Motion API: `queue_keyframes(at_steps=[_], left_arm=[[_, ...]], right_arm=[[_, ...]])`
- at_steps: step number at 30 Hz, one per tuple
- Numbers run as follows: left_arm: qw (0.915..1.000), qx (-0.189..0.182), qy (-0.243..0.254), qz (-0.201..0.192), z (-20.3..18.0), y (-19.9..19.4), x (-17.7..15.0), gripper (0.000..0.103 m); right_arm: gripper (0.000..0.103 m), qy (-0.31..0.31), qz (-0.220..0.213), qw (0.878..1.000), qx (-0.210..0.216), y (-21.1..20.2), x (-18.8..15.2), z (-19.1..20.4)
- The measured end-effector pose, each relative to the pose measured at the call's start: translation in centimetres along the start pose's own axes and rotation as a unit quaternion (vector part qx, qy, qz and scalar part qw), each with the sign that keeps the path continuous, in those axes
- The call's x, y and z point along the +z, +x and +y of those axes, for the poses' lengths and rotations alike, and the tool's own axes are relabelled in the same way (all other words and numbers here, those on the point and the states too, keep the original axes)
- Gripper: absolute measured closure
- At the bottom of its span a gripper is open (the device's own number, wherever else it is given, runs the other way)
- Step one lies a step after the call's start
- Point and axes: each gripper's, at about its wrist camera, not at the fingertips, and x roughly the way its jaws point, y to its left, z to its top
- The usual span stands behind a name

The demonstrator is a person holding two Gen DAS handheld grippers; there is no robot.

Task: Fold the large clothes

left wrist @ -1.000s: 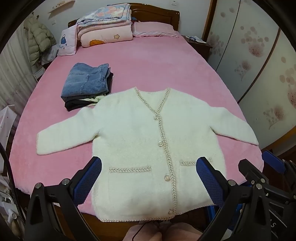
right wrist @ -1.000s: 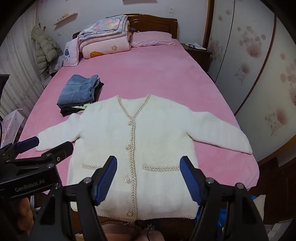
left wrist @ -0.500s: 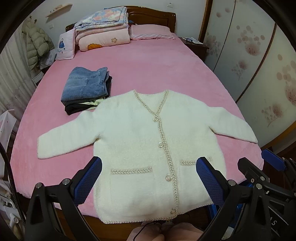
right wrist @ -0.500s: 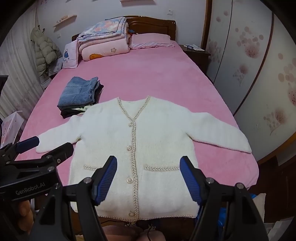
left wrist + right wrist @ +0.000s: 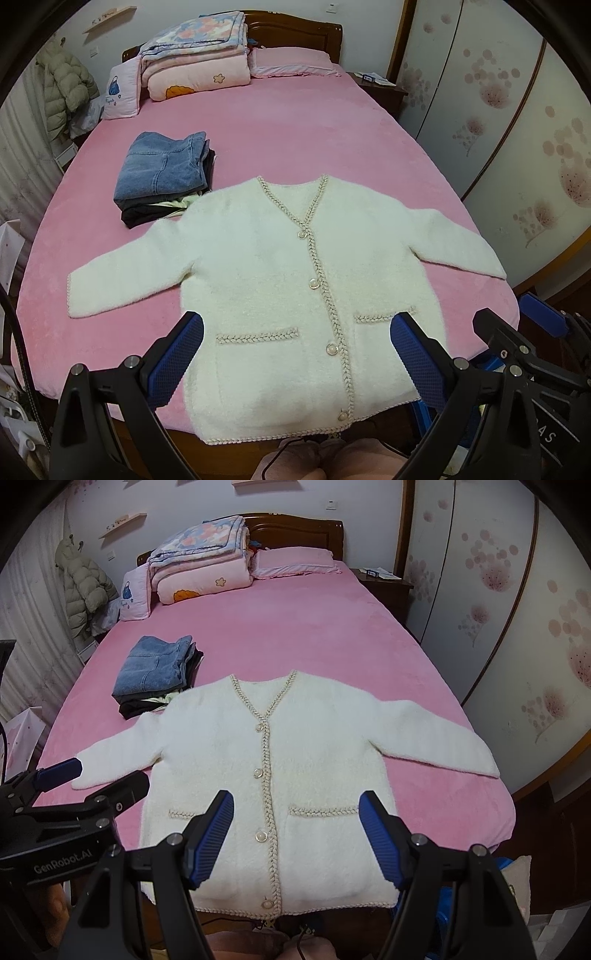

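A white cardigan [image 5: 295, 295] lies flat, buttoned, mid-frame on the pink bed [image 5: 280, 136]; both the left gripper [image 5: 295, 354] and right gripper [image 5: 295, 834] hover spread and empty, best pinching a sleeve cuff first.

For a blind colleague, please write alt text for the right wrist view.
A fluffy cream buttoned cardigan lies flat, sleeves spread, on a pink bed. The right gripper hovers open above its hem; folded blue jeans sit behind.
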Motion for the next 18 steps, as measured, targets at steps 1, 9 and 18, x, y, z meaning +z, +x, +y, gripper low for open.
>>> queue_keyframes(at_steps=[1,9,18], left_arm=[[1.0,0.001,0.002,-0.002,-0.03,-0.02,-0.01,0.002],[0.9998,0.006,0.014,-0.01,-0.14,-0.15,0.22,0.003],[0.9997,-0.01,0.016,-0.018,0.43,-0.43,0.84,0.003]], right_arm=[[0.032,0.001,0.0,1.0,-0.001,-0.02,-0.02,0.16],[0.032,0.006,0.001,1.0,-0.001,0.18,-0.09,0.28],[0.032,0.01,-0.001,1.0,-0.008,0.31,0.32,0.68]])
